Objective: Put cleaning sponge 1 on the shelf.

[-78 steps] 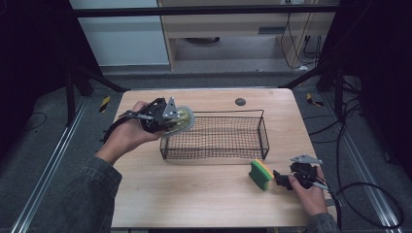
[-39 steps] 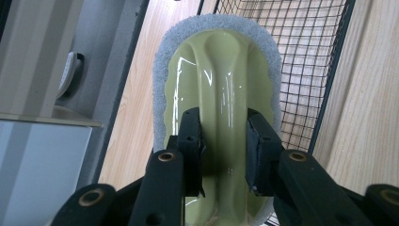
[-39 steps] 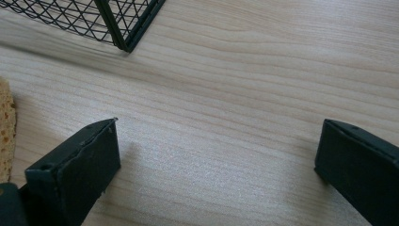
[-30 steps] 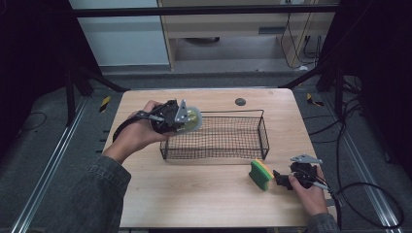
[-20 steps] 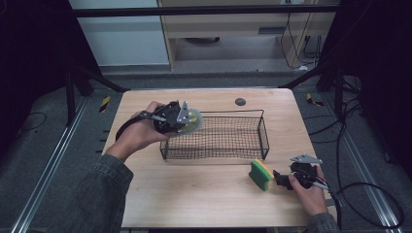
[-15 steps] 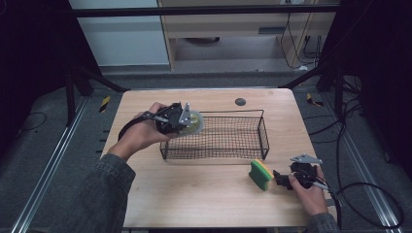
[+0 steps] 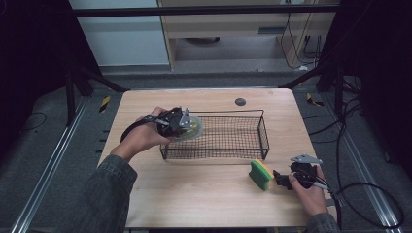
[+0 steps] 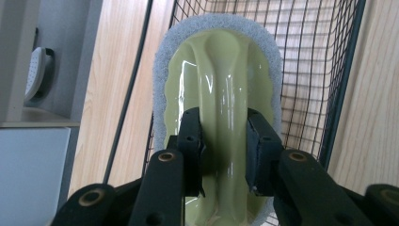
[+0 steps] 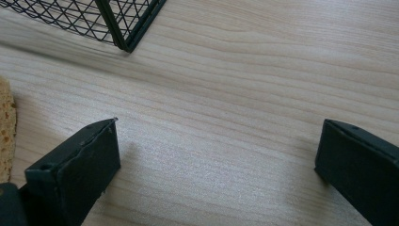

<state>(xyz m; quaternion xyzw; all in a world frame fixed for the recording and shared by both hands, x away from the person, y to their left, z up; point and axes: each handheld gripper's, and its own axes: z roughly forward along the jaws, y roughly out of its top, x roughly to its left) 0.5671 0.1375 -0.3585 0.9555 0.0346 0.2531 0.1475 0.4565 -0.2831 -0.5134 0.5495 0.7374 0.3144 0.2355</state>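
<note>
Placing step in hand. Left hand-held gripper [image 8: 221,150] pinches the green scrubber [image 8: 219,94] by its handle ridge, over the wire basket's [image 7: 262,131] left end. Next: lower inside, then release. Right hand-held gripper [image 9: 216,165] spread, resting near the table's [image 7: 194,194] right edge beside the sponge [image 7: 261,174].

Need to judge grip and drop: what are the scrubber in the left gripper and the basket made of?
Scrubber: its handle looks like glossy pale green hard plastic, with sharp highlights on the ridge; the white rim is matte and grainy, probably foam or scouring pad. Basket: thin black wire mesh, likely coated metal, see-through to the wood.
</note>
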